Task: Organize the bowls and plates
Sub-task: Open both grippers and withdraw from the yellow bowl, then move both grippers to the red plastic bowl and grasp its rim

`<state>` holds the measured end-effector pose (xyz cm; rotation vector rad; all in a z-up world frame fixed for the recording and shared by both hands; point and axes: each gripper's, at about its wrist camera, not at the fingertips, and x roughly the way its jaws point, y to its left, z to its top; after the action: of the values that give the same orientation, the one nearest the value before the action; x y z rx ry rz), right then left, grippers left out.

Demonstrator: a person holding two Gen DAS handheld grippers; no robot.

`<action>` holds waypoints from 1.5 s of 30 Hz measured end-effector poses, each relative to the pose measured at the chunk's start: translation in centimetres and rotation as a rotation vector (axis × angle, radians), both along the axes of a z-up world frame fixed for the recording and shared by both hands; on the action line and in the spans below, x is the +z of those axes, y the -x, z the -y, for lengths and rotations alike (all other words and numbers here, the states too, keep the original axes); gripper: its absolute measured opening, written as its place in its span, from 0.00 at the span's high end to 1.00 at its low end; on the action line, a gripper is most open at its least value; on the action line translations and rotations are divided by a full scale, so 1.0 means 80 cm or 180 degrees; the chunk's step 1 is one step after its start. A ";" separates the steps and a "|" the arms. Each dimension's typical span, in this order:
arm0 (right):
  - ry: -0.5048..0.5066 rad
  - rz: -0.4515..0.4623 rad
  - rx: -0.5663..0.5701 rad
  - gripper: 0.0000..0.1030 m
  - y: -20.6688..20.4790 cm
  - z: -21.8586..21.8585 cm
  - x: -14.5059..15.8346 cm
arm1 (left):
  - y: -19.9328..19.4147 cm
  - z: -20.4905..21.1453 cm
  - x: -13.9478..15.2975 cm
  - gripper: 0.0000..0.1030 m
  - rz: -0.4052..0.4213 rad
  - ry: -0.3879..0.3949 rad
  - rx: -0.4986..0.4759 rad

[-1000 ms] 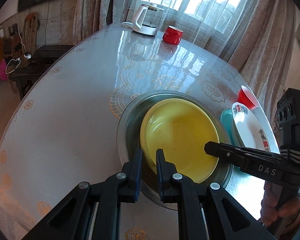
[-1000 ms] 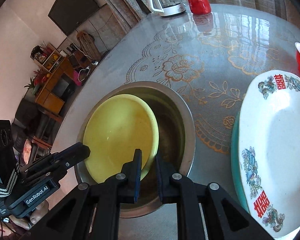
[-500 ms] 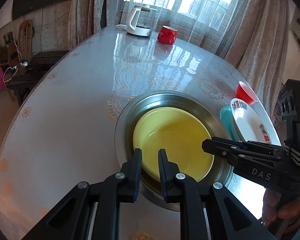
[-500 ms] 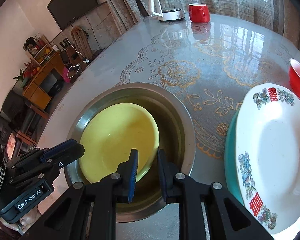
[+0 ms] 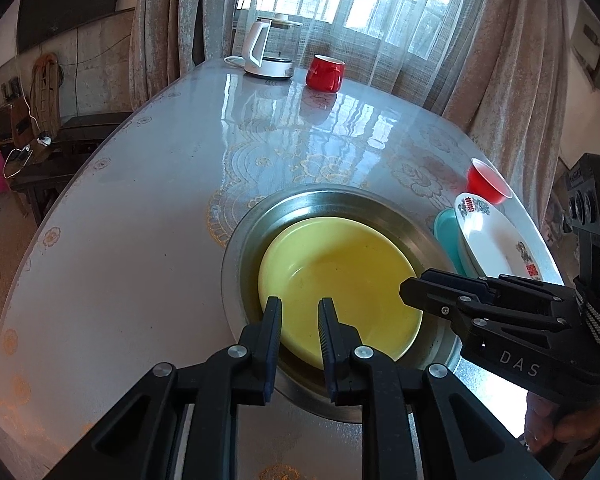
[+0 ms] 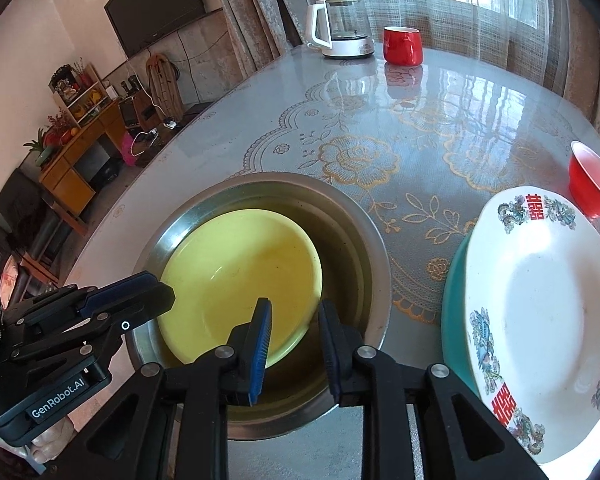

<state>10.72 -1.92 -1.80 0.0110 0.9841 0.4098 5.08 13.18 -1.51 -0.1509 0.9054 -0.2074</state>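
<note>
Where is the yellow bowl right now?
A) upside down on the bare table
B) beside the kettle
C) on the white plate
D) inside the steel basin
D: the yellow bowl sits upright inside the steel basin, apart from the white plate.

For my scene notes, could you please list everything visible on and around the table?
yellow bowl: one, yellow, lying inside the metal basin
metal basin: one, steel, near table edge
patterned plate: one, white with red characters, on the teal plate
teal plate: one, teal, under it
red cup: one, red, beyond the plates
red mug: one, red, far end
kettle: one, white and clear, beside the mug
table: one, glossy floral cover
left tool: black, jaws just opening, nothing gripped
right tool: black, jaws just opening, nothing gripped
</note>
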 end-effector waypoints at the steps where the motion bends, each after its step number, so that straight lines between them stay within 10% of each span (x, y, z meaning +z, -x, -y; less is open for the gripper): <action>1: -0.0010 0.0016 -0.0005 0.76 0.001 0.000 0.000 | 0.001 0.000 0.001 0.81 0.0019 -0.0015 0.0005; 45: -0.0739 0.0489 -0.0219 0.70 0.036 0.066 0.040 | 0.013 0.059 0.035 0.75 0.0333 -0.0231 -0.0105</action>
<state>7.86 -7.22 1.36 0.2198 0.7787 0.4531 4.03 8.47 1.28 -0.0572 0.8104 -0.2109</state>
